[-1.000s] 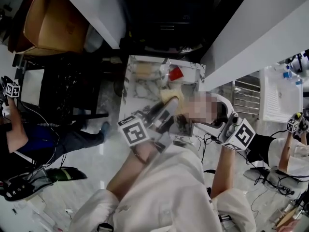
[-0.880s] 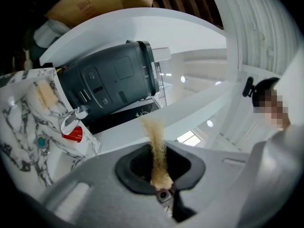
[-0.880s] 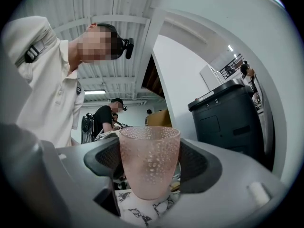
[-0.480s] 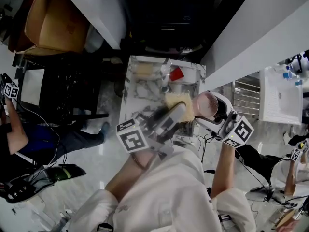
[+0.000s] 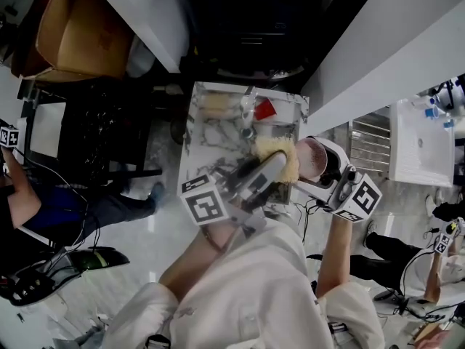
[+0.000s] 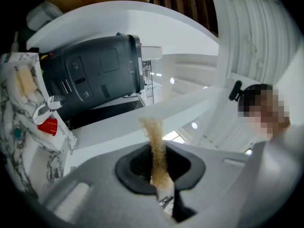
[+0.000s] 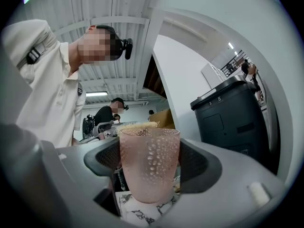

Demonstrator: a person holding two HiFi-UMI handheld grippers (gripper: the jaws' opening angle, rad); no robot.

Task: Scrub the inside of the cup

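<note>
A pink, dimpled, translucent cup (image 7: 149,163) is clamped between the jaws of my right gripper (image 7: 149,177). In the head view the cup (image 5: 315,158) lies tilted with its mouth toward the left, above the marble table's right edge. My left gripper (image 5: 272,169) is shut on a yellowish sponge (image 5: 277,150), whose far end meets the cup's mouth. The left gripper view shows that sponge (image 6: 156,148) edge-on, sticking out from the jaws of the left gripper (image 6: 160,177). In the right gripper view the sponge (image 7: 137,125) shows at the cup's rim. How deep it reaches inside is hidden.
A small marble-topped table (image 5: 214,133) carries a red piece (image 5: 264,110) and a few small items. A black bin (image 6: 95,75) stands behind it under a white counter. A cardboard box (image 5: 76,31) sits far left. Other people (image 5: 29,202) stand around.
The left gripper has carried the sponge to the right, up to the cup's mouth. The right gripper and the cup have hardly shifted.
</note>
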